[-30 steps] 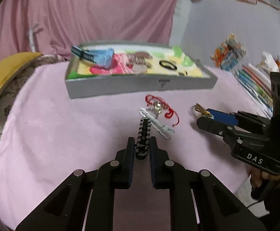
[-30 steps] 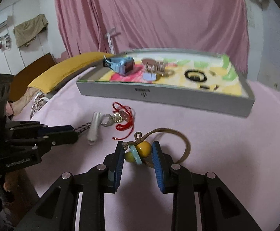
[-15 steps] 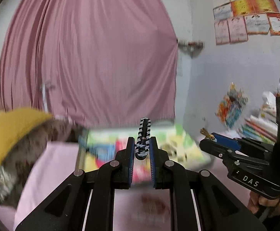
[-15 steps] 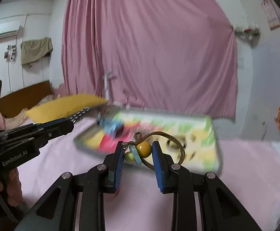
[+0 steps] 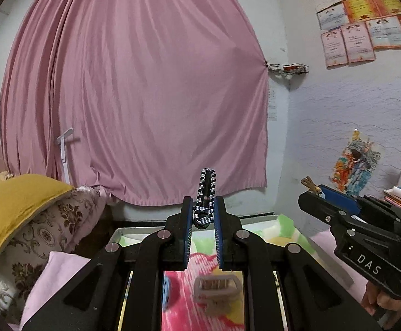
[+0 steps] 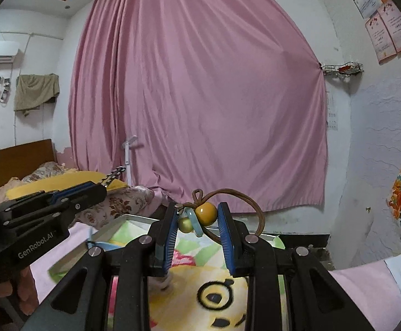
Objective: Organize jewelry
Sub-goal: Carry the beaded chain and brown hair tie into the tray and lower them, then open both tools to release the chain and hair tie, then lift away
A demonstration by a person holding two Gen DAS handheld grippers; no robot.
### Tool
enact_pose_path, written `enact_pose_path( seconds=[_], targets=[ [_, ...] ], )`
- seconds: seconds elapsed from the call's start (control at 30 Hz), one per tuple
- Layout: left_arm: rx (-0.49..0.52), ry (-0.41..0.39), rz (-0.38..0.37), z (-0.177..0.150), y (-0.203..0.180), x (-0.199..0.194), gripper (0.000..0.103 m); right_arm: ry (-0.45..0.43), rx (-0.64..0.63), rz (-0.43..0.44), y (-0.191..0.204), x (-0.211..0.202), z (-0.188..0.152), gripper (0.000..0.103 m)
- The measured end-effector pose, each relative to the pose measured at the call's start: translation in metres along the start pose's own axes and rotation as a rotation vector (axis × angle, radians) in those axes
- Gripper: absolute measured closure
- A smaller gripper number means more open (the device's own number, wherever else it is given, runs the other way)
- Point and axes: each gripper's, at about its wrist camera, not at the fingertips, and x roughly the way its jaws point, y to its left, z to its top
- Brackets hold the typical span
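Observation:
My left gripper (image 5: pixel 203 207) is shut on a black-and-white striped band (image 5: pixel 206 193) that sticks up past its tips. It hangs above the near part of a grey tray (image 5: pixel 120 233) with a colourful liner. A grey hair clip (image 5: pixel 217 287) and a blue watch (image 5: pixel 166 289) lie in the tray below it. My right gripper (image 6: pixel 199 218) is shut on a brown hair tie with yellow and green beads (image 6: pixel 206 212), also above the tray (image 6: pixel 134 216). A black ring (image 6: pixel 217 295) lies under it. Each gripper shows in the other's view, the right gripper (image 5: pixel 319 193) and the left gripper (image 6: pixel 95 190).
A yellow pillow (image 5: pixel 12 204) on patterned bedding lies left of the tray. A pink curtain (image 5: pixel 145 96) hangs behind it. Stacked books and papers (image 5: pixel 399 193) are at the right. A person's hand (image 5: pixel 385 300) grips the right handle. Pink cloth (image 6: pixel 366 284) covers the surface.
Both grippers rose from the pink cloth and moved forward over the tray, each keeping its item. The red cord and white piece on the cloth dropped out of view.

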Motion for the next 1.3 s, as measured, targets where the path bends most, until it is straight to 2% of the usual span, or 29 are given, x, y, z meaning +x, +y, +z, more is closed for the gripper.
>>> enact_pose_path(
  seconds=[0.17,0.3,0.4,0.7,0.77,0.93,1.1,1.2,1.3],
  targets=[
    [-0.006,0.045,0.027,-0.005,0.006,0.029,0.091,0.040,0.017,-0.010,-0.007,0.024,-0.004,0.076],
    [-0.026,0.139,0.044,-0.011,0.009,0.054,0.091,0.114,0.033,-0.018,-0.013,0.044,-0.014,0.076],
    [-0.050,0.242,0.048,-0.019,0.013,0.075,0.091,0.196,0.048,-0.020,-0.016,0.064,-0.022,0.076],
    [-0.078,0.523,0.020,-0.052,0.011,0.120,0.091,0.528,0.092,0.035,-0.026,0.111,-0.041,0.076],
    [-0.084,0.562,0.009,-0.058,0.010,0.125,0.091,0.595,0.110,0.054,-0.029,0.119,-0.045,0.076],
    [-0.087,0.667,-0.007,-0.075,0.012,0.137,0.091,0.693,0.111,0.081,-0.031,0.126,-0.053,0.076],
    [-0.058,0.700,-0.015,-0.082,0.007,0.140,0.091,0.769,0.116,0.104,-0.032,0.135,-0.059,0.075],
    [-0.079,0.695,-0.025,-0.081,0.010,0.137,0.091,0.774,0.119,0.101,-0.033,0.134,-0.059,0.074],
    [-0.104,0.660,-0.015,-0.073,0.015,0.129,0.086,0.743,0.128,0.087,-0.034,0.126,-0.057,0.064]
  ],
)
